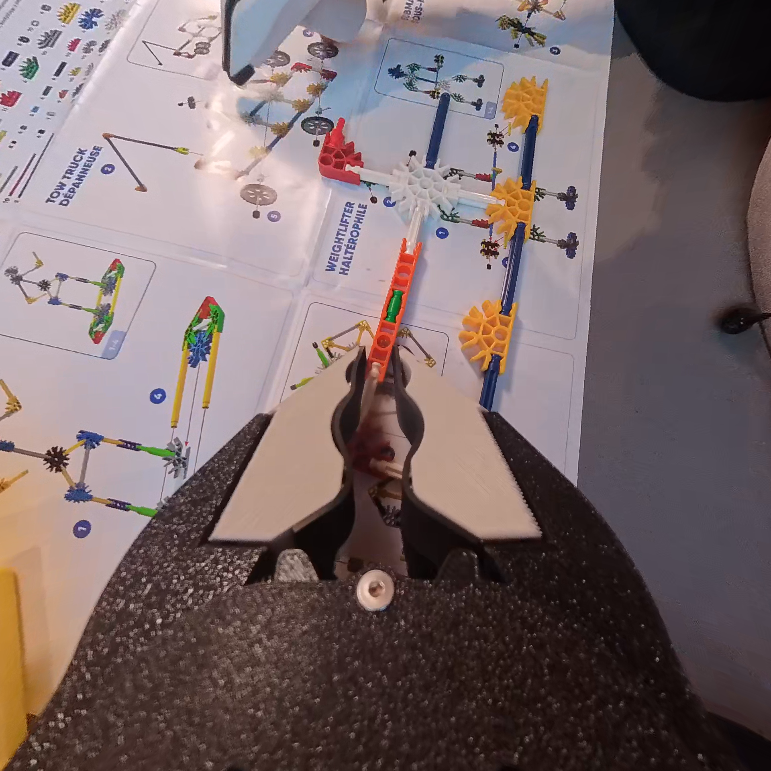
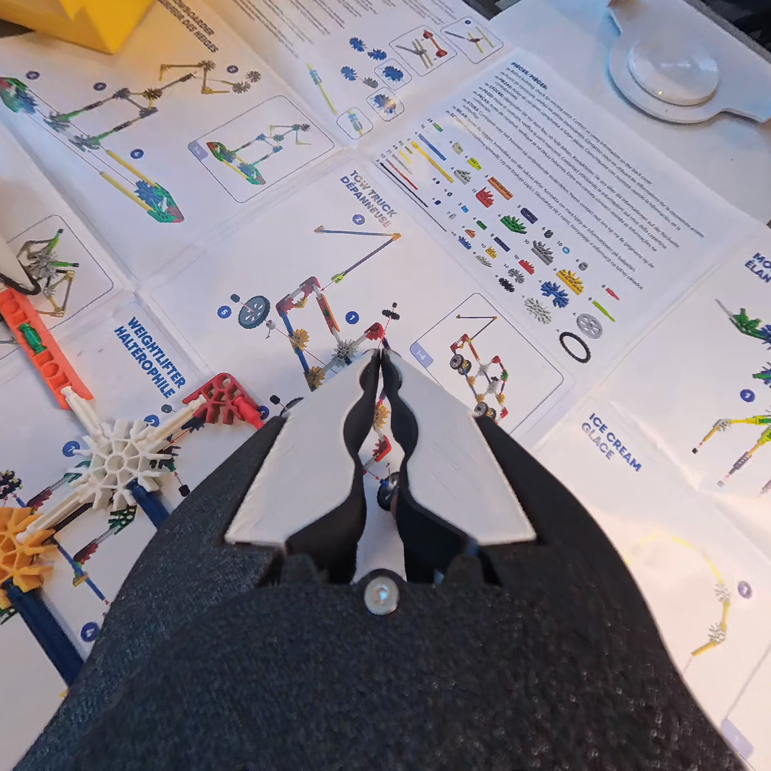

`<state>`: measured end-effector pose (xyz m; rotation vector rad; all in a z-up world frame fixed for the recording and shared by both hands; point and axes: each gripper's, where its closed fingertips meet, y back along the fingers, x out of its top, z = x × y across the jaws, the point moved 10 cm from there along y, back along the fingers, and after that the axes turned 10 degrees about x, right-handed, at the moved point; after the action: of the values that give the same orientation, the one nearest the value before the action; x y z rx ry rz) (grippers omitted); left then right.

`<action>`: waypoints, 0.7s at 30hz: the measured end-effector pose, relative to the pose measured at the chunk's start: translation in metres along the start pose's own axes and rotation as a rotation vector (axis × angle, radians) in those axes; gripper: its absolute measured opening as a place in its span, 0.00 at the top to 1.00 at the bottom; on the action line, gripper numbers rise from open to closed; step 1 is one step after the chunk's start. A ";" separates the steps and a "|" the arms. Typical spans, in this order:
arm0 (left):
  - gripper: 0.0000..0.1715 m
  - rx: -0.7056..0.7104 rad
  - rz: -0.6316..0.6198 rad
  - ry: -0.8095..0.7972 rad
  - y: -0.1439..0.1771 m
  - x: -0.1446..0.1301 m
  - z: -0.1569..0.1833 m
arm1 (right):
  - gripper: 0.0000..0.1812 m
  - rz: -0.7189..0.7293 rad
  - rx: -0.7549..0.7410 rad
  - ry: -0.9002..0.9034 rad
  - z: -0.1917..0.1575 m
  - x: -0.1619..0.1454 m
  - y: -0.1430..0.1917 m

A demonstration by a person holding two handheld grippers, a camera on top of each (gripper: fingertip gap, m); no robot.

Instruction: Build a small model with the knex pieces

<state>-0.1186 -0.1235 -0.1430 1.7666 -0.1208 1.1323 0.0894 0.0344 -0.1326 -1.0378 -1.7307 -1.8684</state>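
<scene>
A toy build lies on a printed instruction sheet [image 1: 233, 258]. A white snowflake connector [image 1: 425, 185] joins white rods, a red connector [image 1: 340, 160], blue rods [image 1: 515, 250] with yellow connectors [image 1: 515, 206], and an orange bar connector [image 1: 394, 300] with a green piece [image 1: 393, 306] in it. My left gripper [image 1: 377, 354] is shut on the near end of the orange bar, where a white rod [image 1: 369, 388] runs back between the fingers. My right gripper [image 2: 380, 354] is shut, with nothing between its tips, over the sheet [image 2: 417, 267] to the right of the red connector [image 2: 221, 398] and the white connector [image 2: 117, 461].
A yellow box stands at the sheet's edge [image 2: 83, 16], and it also shows in the left wrist view [image 1: 8, 646]. A white round device [image 2: 676, 79] lies at the far right. The other gripper's white finger [image 1: 267, 37] shows at the top of the left wrist view. A grey surface [image 1: 667, 375] lies right of the sheet. Across from one pair of fingers to the other is roughly 20 centimetres.
</scene>
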 end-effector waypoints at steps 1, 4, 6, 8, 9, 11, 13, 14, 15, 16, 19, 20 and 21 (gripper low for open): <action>0.94 -0.001 0.000 0.001 0.000 0.000 0.000 | 1.00 -0.003 -0.004 -0.001 0.000 0.000 0.000; 0.94 -0.011 0.001 0.014 0.000 0.000 -0.001 | 1.00 -0.021 -0.022 0.017 -0.002 -0.001 -0.001; 0.94 -0.013 0.001 0.015 0.000 0.000 -0.001 | 1.00 -0.030 -0.029 0.028 -0.003 -0.001 -0.002; 0.94 -0.010 0.001 0.012 0.000 0.000 -0.001 | 1.00 -0.026 -0.030 0.028 -0.002 -0.001 -0.002; 0.94 -0.009 0.001 0.011 0.000 0.000 -0.001 | 1.00 -0.024 -0.028 0.029 -0.002 -0.002 -0.002; 0.94 -0.007 0.001 0.009 0.000 0.000 -0.001 | 1.00 -0.017 -0.029 0.036 -0.003 -0.003 -0.002; 0.94 -0.005 0.001 0.006 0.000 0.000 0.000 | 1.00 -0.007 -0.034 0.050 -0.004 -0.004 -0.001; 0.94 -0.004 0.001 0.005 0.000 0.000 0.000 | 1.00 0.001 -0.039 0.053 -0.005 -0.005 -0.001; 0.94 -0.002 0.001 0.003 0.000 0.000 0.000 | 1.00 0.005 -0.045 0.058 -0.005 -0.005 -0.001; 0.94 -0.001 0.001 0.001 0.000 0.000 0.000 | 1.00 0.003 -0.052 0.069 -0.006 -0.005 -0.001; 0.94 0.005 0.002 -0.005 0.000 0.000 0.001 | 1.00 -0.011 -0.074 0.108 -0.009 -0.005 -0.003; 0.92 0.009 0.004 -0.011 0.000 0.000 0.001 | 1.00 -0.016 -0.078 0.119 -0.010 -0.005 -0.003; 0.90 0.011 0.011 -0.014 0.001 0.001 0.001 | 1.00 -0.020 -0.081 0.126 -0.011 -0.006 -0.003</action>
<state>-0.1182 -0.1247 -0.1419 1.7860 -0.1327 1.1306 0.0881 0.0234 -0.1383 -0.9139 -1.6118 -1.9859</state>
